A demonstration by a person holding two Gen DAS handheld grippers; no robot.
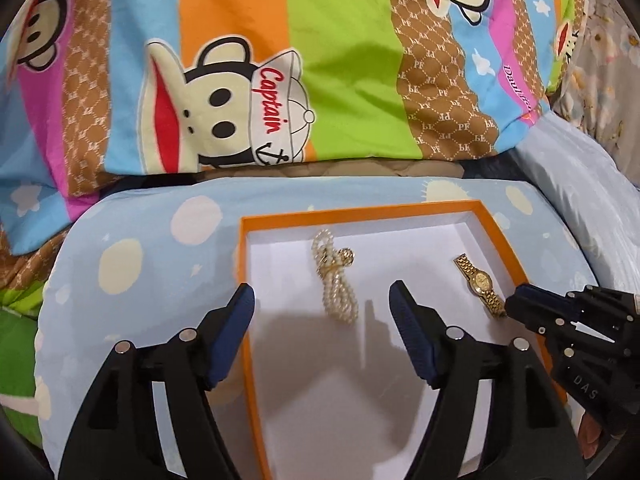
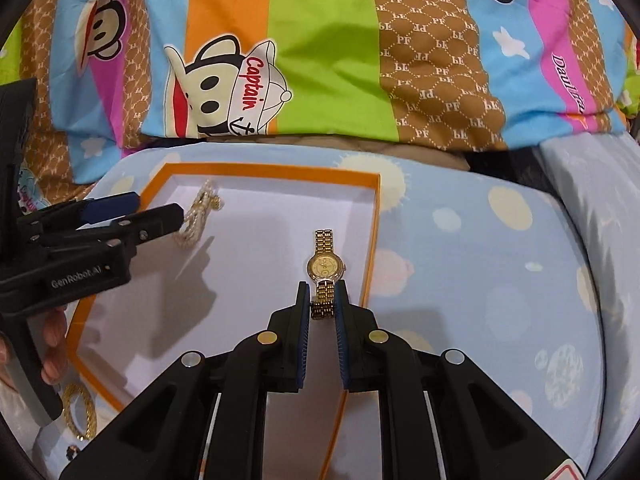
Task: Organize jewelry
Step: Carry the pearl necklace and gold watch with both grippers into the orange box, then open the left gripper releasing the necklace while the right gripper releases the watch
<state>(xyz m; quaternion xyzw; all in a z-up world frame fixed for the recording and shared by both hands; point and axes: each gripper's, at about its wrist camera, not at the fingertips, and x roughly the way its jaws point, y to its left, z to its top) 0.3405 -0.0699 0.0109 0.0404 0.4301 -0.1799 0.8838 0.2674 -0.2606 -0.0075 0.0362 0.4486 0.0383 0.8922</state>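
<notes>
The orange-rimmed box lies on a pale blue spotted pillow, with a bright cartoon quilt beyond at twelve o'clock. Inside, the pearl necklace lies in a loose bundle on the white floor, free of the left hand-held gripper — its blue pads stand spread to either side, at nine and three o'clock of the pearls. The right hand-held gripper pinches the gold watch by its band (dial facing up), near the box's right wall. A gold chain lies outside, at seven o'clock.
</notes>
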